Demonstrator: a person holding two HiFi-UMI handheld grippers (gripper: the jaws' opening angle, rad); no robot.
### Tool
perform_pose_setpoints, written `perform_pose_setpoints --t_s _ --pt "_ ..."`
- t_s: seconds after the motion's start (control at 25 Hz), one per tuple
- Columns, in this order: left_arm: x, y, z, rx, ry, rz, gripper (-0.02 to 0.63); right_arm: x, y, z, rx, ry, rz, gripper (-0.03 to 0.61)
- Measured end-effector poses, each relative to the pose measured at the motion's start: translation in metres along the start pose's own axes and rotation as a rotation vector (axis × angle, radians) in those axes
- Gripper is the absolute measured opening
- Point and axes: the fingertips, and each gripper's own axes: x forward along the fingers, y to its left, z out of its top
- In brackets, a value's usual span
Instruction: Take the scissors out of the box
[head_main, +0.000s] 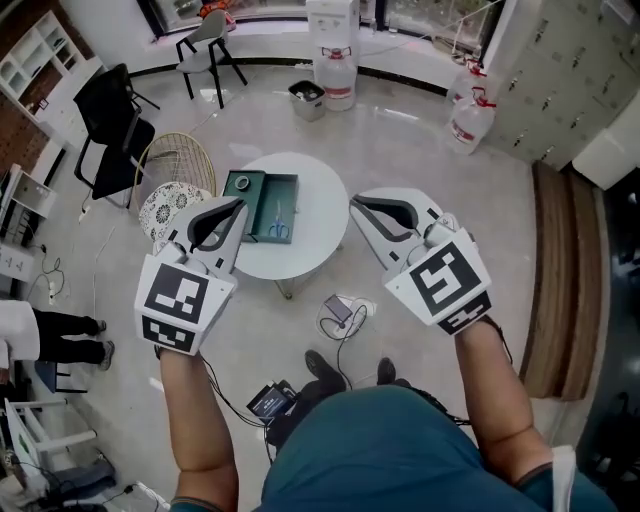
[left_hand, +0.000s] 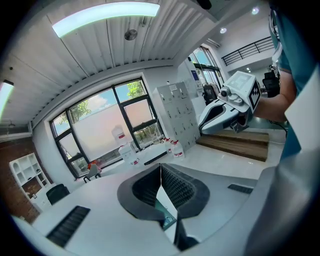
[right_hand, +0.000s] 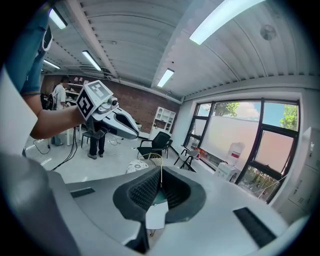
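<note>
The left gripper (head_main: 238, 208) has its fingers (left_hand: 180, 187) pressed together with nothing between them. The right gripper (head_main: 357, 204) likewise shows its fingers (right_hand: 142, 192) closed and empty. Both are held out ahead of the person on bare forearms, tilted slightly down and angled toward each other above the round white bench (head_main: 322, 215). On it lies the open green box (head_main: 294, 205). The scissors (head_main: 278, 222) lie in its right half, which in the head view is at 3 o'clock from the left fingertips and 9 o'clock from the right. A tape roll (head_main: 240, 183) sits in the box's 11 o'clock corner.
</note>
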Motion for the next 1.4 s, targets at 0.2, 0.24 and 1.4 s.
perform_pose_setpoints --t_s 0.2,0.24,1.4 --pt "-0.001 0.039 -0.026 -0.008 -0.013 -0.024 0.02 0.04 0.012 0.017 0.0 0.019 -0.021 0.038" --pt "-0.001 0.045 -0.031 -0.008 -0.017 -0.027 0.02 0.046 0.014 0.02 -0.003 0.024 -0.025 0.038" --pt "0.067 0.127 -0.091 -0.188 0.165 0.244 0.02 0.202 -0.051 0.019 -0.138 -0.052 0.326 0.038"
